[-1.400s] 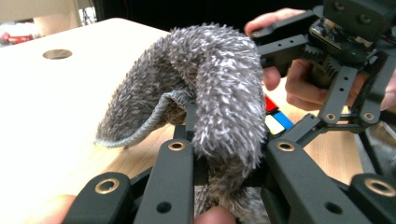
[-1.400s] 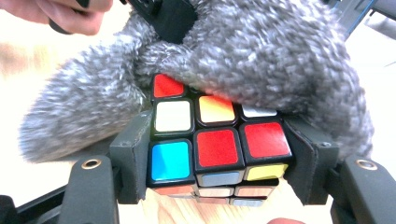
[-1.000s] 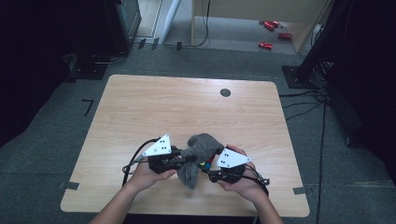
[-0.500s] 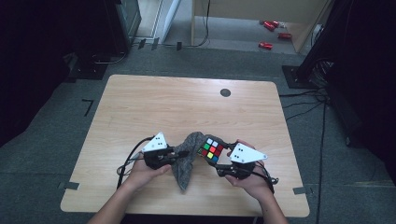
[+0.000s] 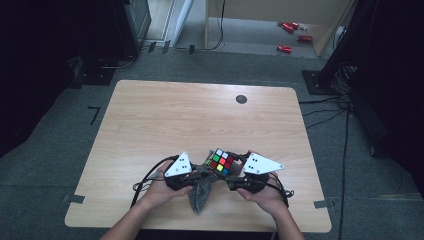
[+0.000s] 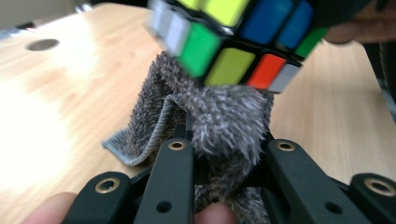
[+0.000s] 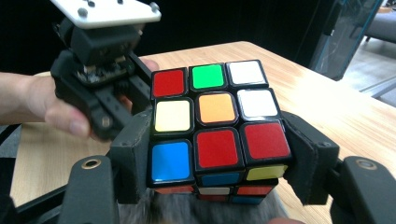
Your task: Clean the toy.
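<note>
Cube [image 5: 221, 162] clamped in right gripper [image 5: 239, 176], cloth [image 5: 201, 192] pinched by left gripper [image 5: 194, 176], above wooden table [image 5: 190, 115]

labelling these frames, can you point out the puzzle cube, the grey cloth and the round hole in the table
puzzle cube [image 7: 217, 108], right gripper view, orange middle tile of its top face
grey cloth [image 6: 229, 114], left gripper view, fuzzy fold above the jaws
round hole [image 5: 241, 99], high view, its dark middle

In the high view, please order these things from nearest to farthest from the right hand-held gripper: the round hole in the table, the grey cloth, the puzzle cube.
1. Puzzle cube: held between the jaws of the right hand-held gripper.
2. Grey cloth: hangs just left of it, below the cube.
3. Round hole: far up the table, near the back edge.
</note>
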A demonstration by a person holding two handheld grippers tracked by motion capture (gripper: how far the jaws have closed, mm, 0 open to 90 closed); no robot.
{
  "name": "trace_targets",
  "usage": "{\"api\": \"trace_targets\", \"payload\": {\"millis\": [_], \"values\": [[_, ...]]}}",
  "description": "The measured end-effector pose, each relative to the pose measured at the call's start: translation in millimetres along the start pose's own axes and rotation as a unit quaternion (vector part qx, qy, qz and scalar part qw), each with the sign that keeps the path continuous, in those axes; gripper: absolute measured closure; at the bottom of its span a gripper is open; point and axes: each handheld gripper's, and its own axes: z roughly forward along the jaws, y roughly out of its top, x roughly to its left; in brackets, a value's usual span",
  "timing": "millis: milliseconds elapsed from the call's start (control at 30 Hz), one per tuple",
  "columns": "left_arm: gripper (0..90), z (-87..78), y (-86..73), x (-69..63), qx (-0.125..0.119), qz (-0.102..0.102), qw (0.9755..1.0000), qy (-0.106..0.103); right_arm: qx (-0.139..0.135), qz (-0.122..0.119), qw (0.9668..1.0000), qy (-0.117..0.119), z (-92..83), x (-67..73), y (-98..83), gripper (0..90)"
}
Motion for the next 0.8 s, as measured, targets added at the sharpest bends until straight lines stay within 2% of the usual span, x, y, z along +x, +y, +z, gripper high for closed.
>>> {"api": "trace_targets", "payload": {"millis": [133, 300, 367, 467, 533, 633, 700, 800], "values": [[80.0, 0.4, -1.3, 0.8, 0.004, 0.0, 1.0, 0.002, 0.003, 0.003, 1.0, -0.005, -0.6, -2.3, -1.6, 34.4], [79.6, 10.1, -1.1, -11.9, 0.019, 0.026, 0.9994, -0.007, 0.003, 0.001, 1.0, 0.003, 4.3, 3.5, 0.8, 34.4], [79.3, 10.0, -1.2, -10.7, 0.021, 0.023, 0.9995, -0.004, 0.01, -0.007, 0.9999, -0.002, 5.0, 4.0, 0.3, 34.4], [77.3, 6.7, -3.3, -4.4, 0.025, 0.014, 0.9996, 0.004, 0.02, -0.004, 0.9997, -0.016, 3.5, 0.1, -2.3, 34.4], [70.5, 5.3, -5.0, -0.9, 0.031, 0.009, 0.9993, 0.018, 0.022, 0.002, 0.9993, -0.029, 2.2, -3.2, -3.7, 34.4], [52.1, 4.5, -6.8, 3.1, 0.041, -0.004, 0.998, 0.048, 0.027, 0.009, 0.9985, -0.046, 1.2, -5.0, -3.4, 34.4], [42.7, 4.0, -7.4, 5.5, 0.045, -0.01, 0.9974, 0.056, 0.027, 0.013, 0.9981, -0.054, 1.7, -5.2, -2.3, 34.4], [29.0, 3.3, -7.7, 5.4, 0.046, 0.001, 0.9966, 0.069, 0.031, 0.018, 0.9972, -0.065, 3.4, -4.8, -0.9, 34.4]]}}
